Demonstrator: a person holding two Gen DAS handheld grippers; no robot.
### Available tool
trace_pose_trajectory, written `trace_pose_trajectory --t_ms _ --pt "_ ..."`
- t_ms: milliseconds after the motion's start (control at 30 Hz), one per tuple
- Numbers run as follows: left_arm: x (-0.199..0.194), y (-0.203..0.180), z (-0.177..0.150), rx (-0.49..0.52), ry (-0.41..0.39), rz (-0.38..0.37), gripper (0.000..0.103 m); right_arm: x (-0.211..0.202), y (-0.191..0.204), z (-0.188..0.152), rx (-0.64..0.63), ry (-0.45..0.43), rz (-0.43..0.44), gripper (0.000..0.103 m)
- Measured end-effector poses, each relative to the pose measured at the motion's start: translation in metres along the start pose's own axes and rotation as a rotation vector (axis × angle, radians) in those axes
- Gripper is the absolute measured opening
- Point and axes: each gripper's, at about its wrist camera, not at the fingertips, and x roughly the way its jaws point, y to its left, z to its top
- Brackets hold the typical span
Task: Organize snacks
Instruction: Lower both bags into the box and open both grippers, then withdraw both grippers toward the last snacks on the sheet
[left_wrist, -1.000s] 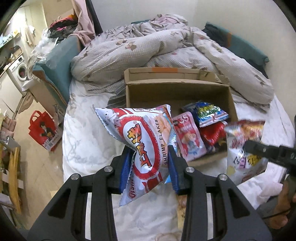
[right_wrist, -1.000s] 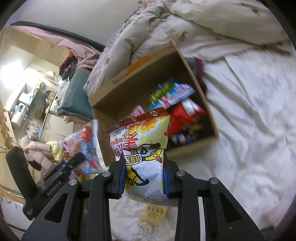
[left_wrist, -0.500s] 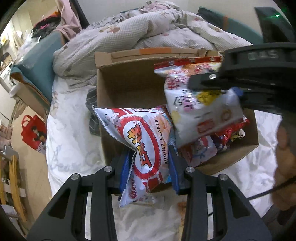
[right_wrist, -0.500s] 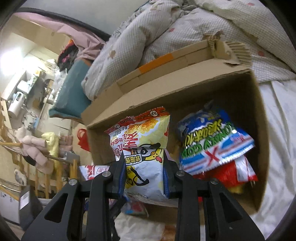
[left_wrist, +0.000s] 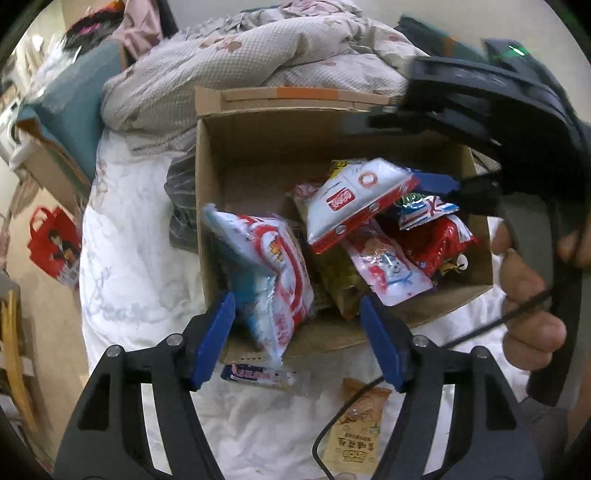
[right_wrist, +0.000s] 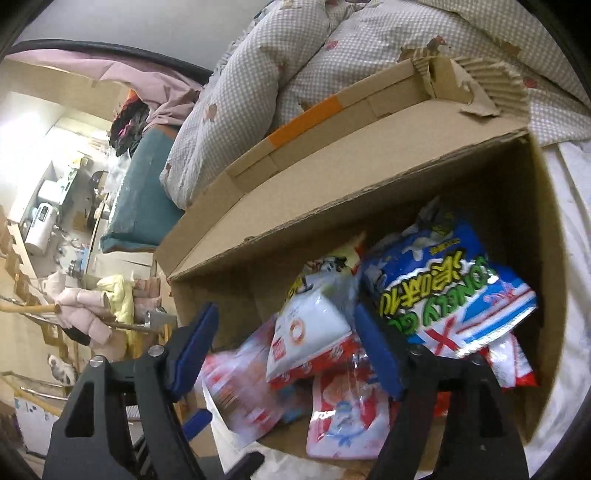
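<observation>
— One cardboard box (left_wrist: 210, 206) noted on the white bedsheet (left_wrist: 122, 258), snack packets heaped inside.
— Shrimp flakes bag (left_wrist: 273, 273)?
— Found leaning against the box's near-left wall, between the parted blue pads of the left gripper (left_wrist: 297, 339), unheld.
— Right gripper (right_wrist: 286, 349)?
— Jaws spread wide, empty, above the box; white-and-red packet (right_wrist: 310, 332) lying atop the heap just beyond. Blue packet (right_wrist: 450, 291) recorded against the right wall.
</observation>
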Motion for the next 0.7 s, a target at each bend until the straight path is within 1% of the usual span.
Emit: trace_pose_trajectory --t_ms 67,167,200,233,300,400,567,700 --pt "0.0 0.007 0.001 -0.034 0.014 -0.013 0.067 -0.008 -0.002 -0.002 -0.002 -0.005 -0.005 0.079" --pt "-0.003 0.017 -0.001 -0.073 0.016 -0.01 0.067 -0.016 -0.002 -0.009 -0.004 0.006 -0.017 0.08" --pt "-0.004 0.02 -0.003 -0.086 0.017 -0.01 0.067 -0.018 -0.002 -0.011 -0.004 0.004 -0.017 0.08" --pt "-0.005 0.024 -0.004 -0.096 0.021 -0.013 0.067 -0.019 -0.001 -0.012 0.004 -0.017 -0.017 0.08" --pt "-0.009 0.028 -0.007 -0.11 0.019 -0.015 0.067 -0.023 -0.001 -0.019 0.002 -0.02 -0.019 0.08" --pt "-0.016 0.031 -0.012 -0.111 0.003 -0.007 0.067 -0.027 -0.003 -0.029 0.007 -0.019 -0.027 0.08" --pt "-0.021 0.036 -0.019 -0.13 0.004 -0.026 0.067 -0.032 -0.002 -0.051 -0.003 -0.019 -0.052 0.08" --pt "-0.027 0.034 -0.027 -0.103 -0.007 -0.013 0.067 -0.04 -0.002 -0.07 -0.015 -0.022 -0.061 0.08"
